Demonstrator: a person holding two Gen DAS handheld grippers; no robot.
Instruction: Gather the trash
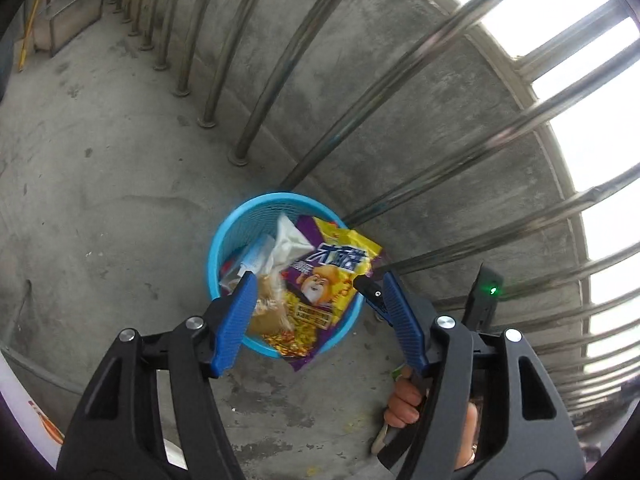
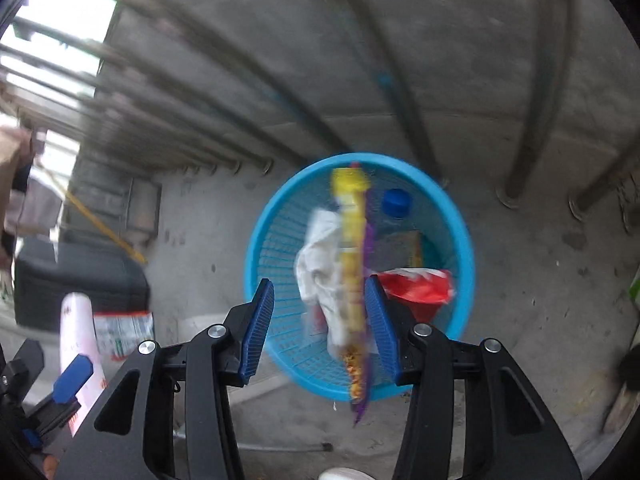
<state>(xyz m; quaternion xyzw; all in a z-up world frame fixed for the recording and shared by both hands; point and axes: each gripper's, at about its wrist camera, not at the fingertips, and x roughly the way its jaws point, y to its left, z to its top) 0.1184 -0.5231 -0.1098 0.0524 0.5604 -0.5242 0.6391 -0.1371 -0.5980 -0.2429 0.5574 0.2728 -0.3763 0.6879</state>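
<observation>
One snack bag point(image 2: 352, 280), purple and yellow, edge-on in the right wrist view, hanging over the blue basket point(image 2: 272, 216) at frame centre.
Right gripper point(image 2: 320, 328): fingers spread wide; the bag lies against the right-hand pad, but whether it is released or still touching cannot be told through the blur.
Left gripper point(image 1: 316, 316): fingers wide apart, holding nothing, poised above the same basket point(image 1: 224, 236) and bag point(image 1: 320, 280).
Basket contents: white crumpled paper point(image 2: 324, 264), red wrapper point(image 2: 416, 288), blue cap point(image 2: 396, 202).
Risk, as judged: the bag overhangs the near rim and may slide onto the concrete floor point(image 1: 100, 168); a snag on the pad would drag it out.
</observation>
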